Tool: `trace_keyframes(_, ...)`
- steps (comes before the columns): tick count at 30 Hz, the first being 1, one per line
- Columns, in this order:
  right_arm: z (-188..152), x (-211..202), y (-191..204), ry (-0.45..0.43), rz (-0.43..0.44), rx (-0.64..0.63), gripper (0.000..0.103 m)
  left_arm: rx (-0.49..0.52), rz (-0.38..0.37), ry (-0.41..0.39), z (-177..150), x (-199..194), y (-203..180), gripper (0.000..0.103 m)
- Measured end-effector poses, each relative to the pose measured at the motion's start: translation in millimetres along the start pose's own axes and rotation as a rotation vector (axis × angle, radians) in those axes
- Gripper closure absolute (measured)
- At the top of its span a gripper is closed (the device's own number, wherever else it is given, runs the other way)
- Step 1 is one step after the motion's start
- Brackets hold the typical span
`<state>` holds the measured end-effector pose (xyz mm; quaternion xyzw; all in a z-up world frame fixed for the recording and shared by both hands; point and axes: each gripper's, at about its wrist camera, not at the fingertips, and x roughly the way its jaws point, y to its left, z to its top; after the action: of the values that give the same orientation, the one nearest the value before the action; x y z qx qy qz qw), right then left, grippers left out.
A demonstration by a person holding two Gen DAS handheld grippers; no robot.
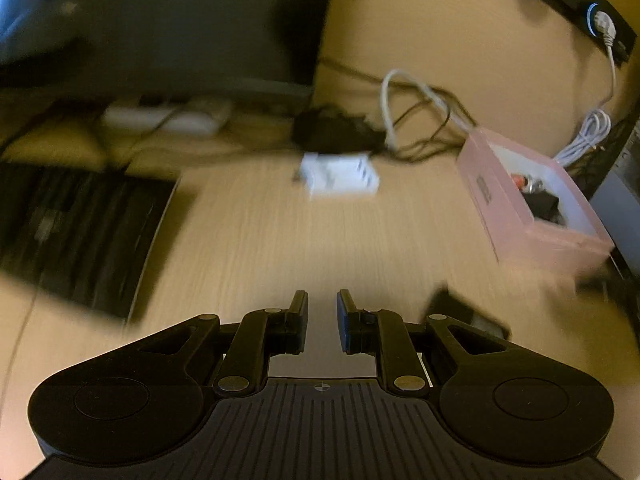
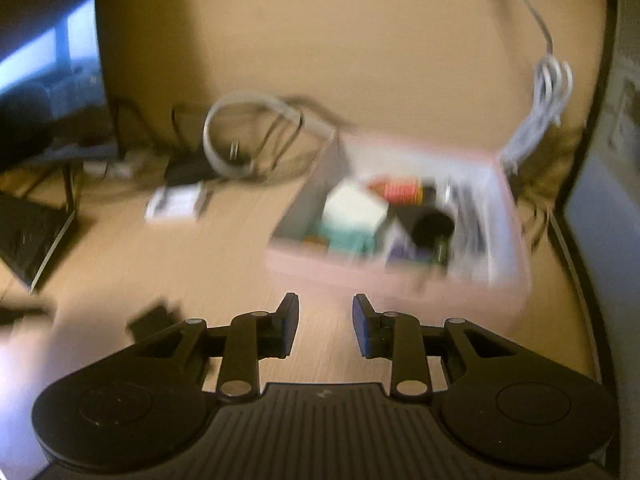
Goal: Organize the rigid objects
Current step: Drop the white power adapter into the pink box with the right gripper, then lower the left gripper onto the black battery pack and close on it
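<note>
A pink open box [image 1: 516, 204] stands on the wooden desk at the right; it also shows in the right wrist view [image 2: 400, 276], holding a white-and-teal carton [image 2: 354, 216], a red item [image 2: 400, 191] and a dark round object [image 2: 434, 226]. A white charger block [image 1: 340, 176] lies mid-desk, also seen in the right wrist view [image 2: 176, 202]. A small black object [image 1: 464, 312] lies near my left gripper, also in the right wrist view [image 2: 154, 318]. My left gripper [image 1: 322, 312] is open and empty above bare desk. My right gripper [image 2: 326, 316] is open and empty, just before the box. Both views are blurred.
A black keyboard [image 1: 80, 228] lies at the left under a dark monitor [image 1: 160, 24]. Tangled black and white cables [image 1: 420, 116] and a black adapter [image 1: 328, 132] sit behind the charger. A coiled white cable [image 2: 548, 108] hangs by the box. A power strip [image 1: 580, 12] runs along the wall.
</note>
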<state>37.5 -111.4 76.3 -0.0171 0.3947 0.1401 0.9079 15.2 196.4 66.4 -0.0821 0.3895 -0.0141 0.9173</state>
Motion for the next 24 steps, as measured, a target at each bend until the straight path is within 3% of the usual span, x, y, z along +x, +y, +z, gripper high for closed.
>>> trace_keyframes(5,-36.6,-4.8,16.1,0.103,-0.056,0.046,0.074,0.213,-0.041,-0.077,44.8,49.2,-26.5,0.086)
trace_keyframes(12,-68.9,-19.1,23.9,0.162,-0.159,0.073,0.074,0.328,-0.022,-0.028,84.5,121.9,-42.6,0.086)
trace_keyframes(16,-80.8,-24.0,21.2,0.173,-0.21,0.077,0.074,0.321,-0.012,0.045,87.6,143.8,-36.8,0.086)
trace_keyframes(24,-84.6,-24.8,5.0,0.169,-0.211,0.163,0.068,0.236,-0.05,0.093,81.9,130.2,-22.9,0.086)
